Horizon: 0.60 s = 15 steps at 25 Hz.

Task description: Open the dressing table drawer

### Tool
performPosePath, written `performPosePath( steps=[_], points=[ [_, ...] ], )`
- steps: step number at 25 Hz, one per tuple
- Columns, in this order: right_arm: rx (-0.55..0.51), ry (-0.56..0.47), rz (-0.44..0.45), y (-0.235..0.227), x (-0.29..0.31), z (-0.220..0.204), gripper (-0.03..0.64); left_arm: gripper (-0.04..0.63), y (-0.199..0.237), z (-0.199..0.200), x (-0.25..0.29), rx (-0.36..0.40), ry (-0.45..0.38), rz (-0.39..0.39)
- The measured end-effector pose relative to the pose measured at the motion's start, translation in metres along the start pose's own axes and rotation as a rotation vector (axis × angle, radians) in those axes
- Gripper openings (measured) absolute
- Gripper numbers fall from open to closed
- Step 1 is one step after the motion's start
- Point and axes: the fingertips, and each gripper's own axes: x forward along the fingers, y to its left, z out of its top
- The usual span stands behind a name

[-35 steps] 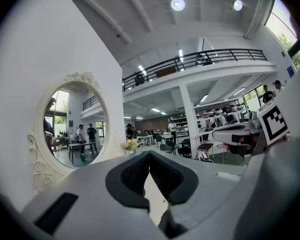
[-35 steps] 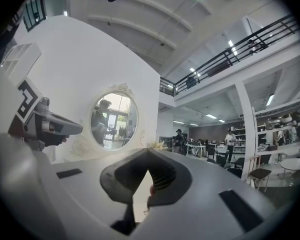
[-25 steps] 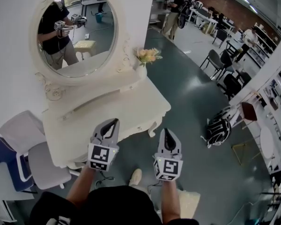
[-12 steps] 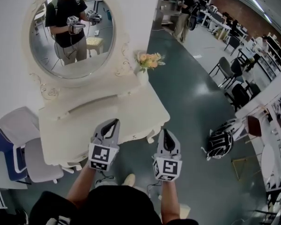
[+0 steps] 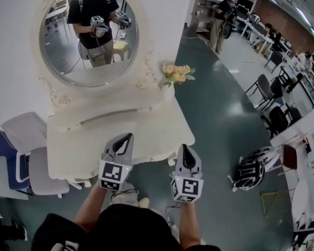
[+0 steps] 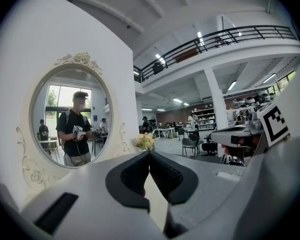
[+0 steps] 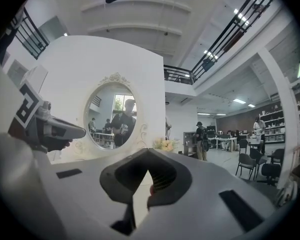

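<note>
Cream-white dressing table (image 5: pixel 146 129); peach-yellow flowers (image 5: pixel 178 74); dark teal floor (image 5: pixel 220 124); grey chair (image 5: pixel 44 177); blue chair (image 5: pixel 1 148).

Black short-sleeve top (image 5: pixel 120 228), prob. a T-shirt, bottom centre of head view. Left gripper (image 5: pixel 129 136) & right gripper (image 5: pixel 184 147): pale grey shells, dark inner pads, b/w square-marker cubes.
</note>
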Motion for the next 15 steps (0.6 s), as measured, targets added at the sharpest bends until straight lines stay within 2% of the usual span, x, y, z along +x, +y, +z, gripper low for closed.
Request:
performPosePath(
  steps=[8, 15],
  points=[
    [0.016, 0.039, 0.052, 0.007, 0.044, -0.021, -0.003, 0.003, 0.026, -0.016, 0.026, -0.016, 0.034, 0.039],
    [0.012, 0.090, 0.094, 0.017, 0.110, -0.043, -0.003, 0.003, 0.059, -0.039, 0.071, -0.047, 0.076, 0.049]
  ],
)
